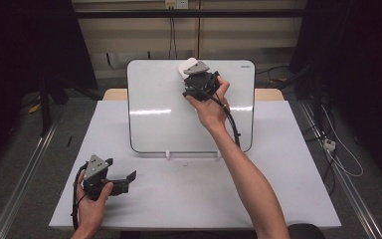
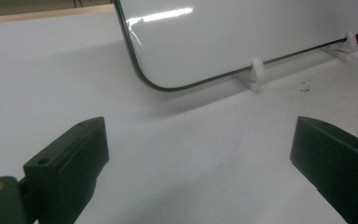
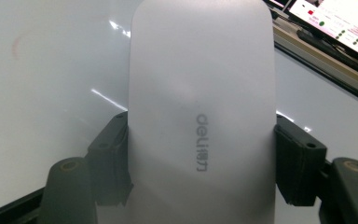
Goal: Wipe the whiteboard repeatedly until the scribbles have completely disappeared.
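A whiteboard [image 1: 169,114] leans on small white feet at the back of the table. My right gripper [image 1: 193,74] is up at the board's top edge, shut on a white eraser [image 3: 200,116] with a grey "deli" mark; its two black jaws press on the eraser's sides, and the eraser [image 1: 186,66] lies against the board surface [image 3: 51,70]. My left gripper [image 1: 129,177] rests on the table at the front left, open, with nothing between its jaws. Ahead of the left gripper [image 2: 200,172] stand the board's lower corner [image 2: 158,84] and a white foot [image 2: 256,70].
The white table [image 1: 288,164] has bare room in front of and beside the board. A faint red smudge [image 3: 16,46] marks the board. Cables and rails lie on the floor on both sides. A monitor [image 3: 335,23] stands behind the board.
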{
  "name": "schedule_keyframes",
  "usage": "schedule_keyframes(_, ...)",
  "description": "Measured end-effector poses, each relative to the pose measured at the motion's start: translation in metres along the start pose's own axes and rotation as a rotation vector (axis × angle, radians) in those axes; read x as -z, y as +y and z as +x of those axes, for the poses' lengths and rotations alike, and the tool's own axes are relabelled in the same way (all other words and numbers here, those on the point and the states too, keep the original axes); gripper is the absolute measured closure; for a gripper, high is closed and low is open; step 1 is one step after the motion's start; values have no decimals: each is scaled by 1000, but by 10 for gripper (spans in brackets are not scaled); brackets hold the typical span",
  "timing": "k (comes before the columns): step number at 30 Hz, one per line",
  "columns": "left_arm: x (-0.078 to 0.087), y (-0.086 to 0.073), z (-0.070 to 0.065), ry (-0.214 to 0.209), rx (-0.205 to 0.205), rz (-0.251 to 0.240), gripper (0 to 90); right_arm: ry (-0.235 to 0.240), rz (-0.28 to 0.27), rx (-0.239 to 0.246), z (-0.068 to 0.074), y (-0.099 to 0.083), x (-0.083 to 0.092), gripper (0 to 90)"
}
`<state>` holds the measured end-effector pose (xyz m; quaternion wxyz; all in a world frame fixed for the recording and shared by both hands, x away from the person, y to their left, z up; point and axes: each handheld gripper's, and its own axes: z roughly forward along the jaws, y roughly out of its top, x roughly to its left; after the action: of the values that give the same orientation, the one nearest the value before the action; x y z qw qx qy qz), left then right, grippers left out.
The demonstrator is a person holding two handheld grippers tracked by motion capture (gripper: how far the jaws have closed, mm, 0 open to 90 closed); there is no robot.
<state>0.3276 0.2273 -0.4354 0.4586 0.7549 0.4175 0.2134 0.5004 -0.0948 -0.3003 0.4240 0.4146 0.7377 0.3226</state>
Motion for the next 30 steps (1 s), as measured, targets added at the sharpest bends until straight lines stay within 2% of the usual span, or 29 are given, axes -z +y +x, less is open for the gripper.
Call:
schedule_keyframes(2, -1, 0, 0, 2, 0, 4, 43, 5, -2, -15, -3, -2, 1, 316)
schedule_keyframes(7, -1, 1, -2, 0, -4, 2, 43, -18, 3, -20, 1, 0, 0, 316)
schedule_keyframes(12, -2, 1, -1, -3, 0, 2, 43, -15, 4, -1, 6, 0, 0, 315)
schedule_keyframes(13, -2, 1, -2, -3, -2, 2, 43, -7, 5, 19, 13, 0, -1, 316)
schedule_keyframes(14, -2, 1, -2, -2, -3, 2, 43, -7, 5, 19, 13, 0, -1, 316)
schedule_keyframes(15, -2, 1, -2, -3, -6, 1, 43, 4, 5, 39, 21, 0, -1, 316)
schedule_keyframes(16, -2, 1, -2, -2, -7, 1, 43, 4, 5, 39, 21, 0, -1, 316)
schedule_keyframes(18, -3, 1, -2, -5, -4, -1, 43, 19, 3, 61, 31, -1, -2, 316)
schedule_keyframes(26, -2, 1, -2, 3, -7, -2, 43, 77, 0, 171, 82, -5, -4, 315)
schedule_keyframes(28, -2, 1, -2, 1, -5, -2, 43, 82, -1, 176, 85, -5, -4, 315)
schedule_keyframes(30, -2, 1, -1, -1, -5, 0, 42, 88, -2, 198, 96, -4, -5, 315)
